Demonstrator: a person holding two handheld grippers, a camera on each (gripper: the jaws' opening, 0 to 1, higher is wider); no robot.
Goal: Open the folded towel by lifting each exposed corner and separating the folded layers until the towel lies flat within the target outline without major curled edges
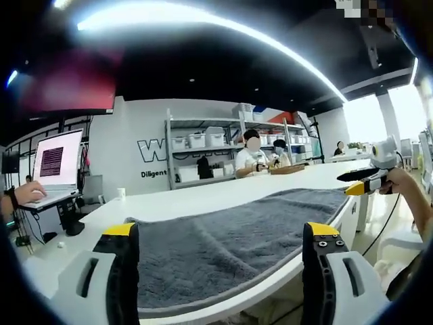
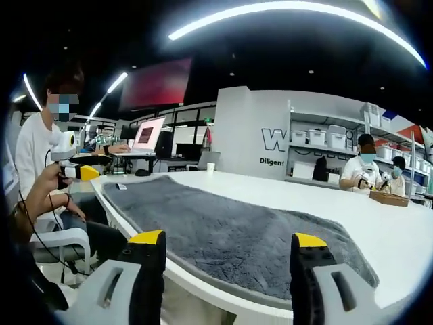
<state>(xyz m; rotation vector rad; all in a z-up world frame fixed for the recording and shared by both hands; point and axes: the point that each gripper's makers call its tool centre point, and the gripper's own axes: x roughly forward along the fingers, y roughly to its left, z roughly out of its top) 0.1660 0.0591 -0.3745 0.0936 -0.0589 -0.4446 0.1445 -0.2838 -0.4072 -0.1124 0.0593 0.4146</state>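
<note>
**Towel spread on table, both grippers clear — edge risks ahead**

We see the grey towel (image 1: 230,237) lying on the white table (image 1: 203,196), spread along the table's near edge. In the left gripper view its near hem follows that edge closely; in the right gripper view the towel (image 2: 230,230) runs from the far corner down toward our jaws. We cannot make out any target outline on the table, so whether the towel sits inside it is not something we can judge.

Left gripper (image 1: 226,237): jaws wide apart, nothing between them, hovering just before the near hem. Right gripper (image 2: 230,247): likewise released, empty, near the hem. In each view the other gripper shows at the side, held over the towel's end — at the right (image 1: 362,184) in the left gripper view, at the left (image 2: 74,169) in the right gripper view.

The surface looks mostly flat; we cannot tell whether a folded layer remains underneath.

What could go wrong, in our judgement:
- The hem lies so close to the table edge that a pull toward us would likely drag the towel over it, and its weight could slide it off.
- A pinch that goes too deep may catch two layers — lifting would then shift the whole towel rather than separate it.
- The plush pile may cling, so a released corner could curl back.
- Uneven pulls from the two ends would skew the towel.
</note>
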